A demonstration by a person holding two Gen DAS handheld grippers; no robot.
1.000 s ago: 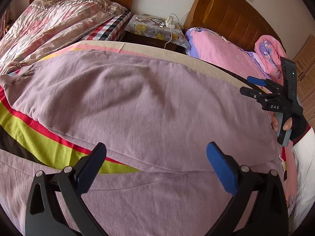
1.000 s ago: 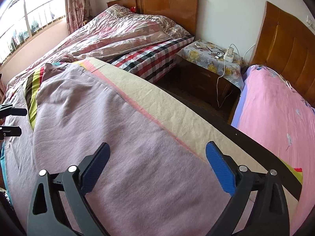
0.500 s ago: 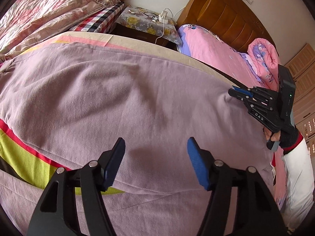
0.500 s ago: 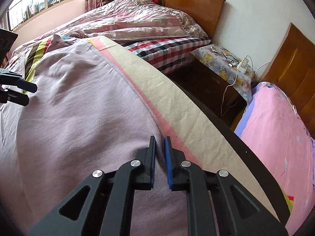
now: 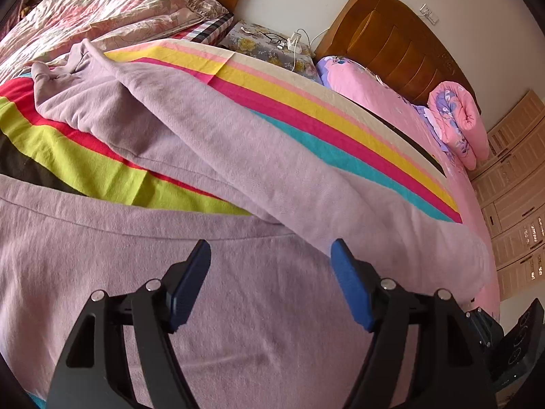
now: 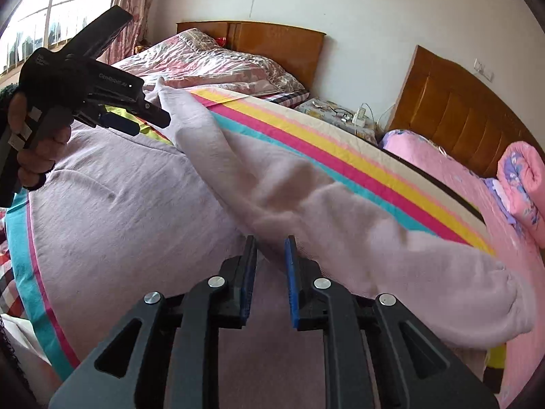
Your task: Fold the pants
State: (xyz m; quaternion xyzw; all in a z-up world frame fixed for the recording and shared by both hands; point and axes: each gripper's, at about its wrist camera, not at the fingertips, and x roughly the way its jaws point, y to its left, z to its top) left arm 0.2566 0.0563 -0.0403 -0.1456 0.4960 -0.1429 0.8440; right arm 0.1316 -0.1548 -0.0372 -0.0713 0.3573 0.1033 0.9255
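The lilac pants [image 5: 238,156] lie on a striped blanket [image 5: 306,116], one leg pulled over in a long fold toward the other. My left gripper [image 5: 270,266] hovers open and empty over the near leg; it also shows in the right wrist view [image 6: 136,119]. My right gripper [image 6: 270,255] has its jaws nearly closed with a narrow gap at the edge of the folded leg [image 6: 306,197]; whether it pinches cloth is unclear. Its body shows at the lower right of the left wrist view [image 5: 504,341].
A second bed with a pink quilt [image 5: 102,6] stands at the back left. A nightstand [image 5: 269,44] with a charger stands between wooden headboards [image 5: 391,41]. A pink bed with a rolled blanket [image 5: 460,119] lies to the right. Cabinet doors [image 5: 517,187] stand at the far right.
The far pant leg has been pulled over toward me, uncovering the blanket's stripes. My right gripper moved back with it and its jaws opened slightly. My left gripper opened wider.
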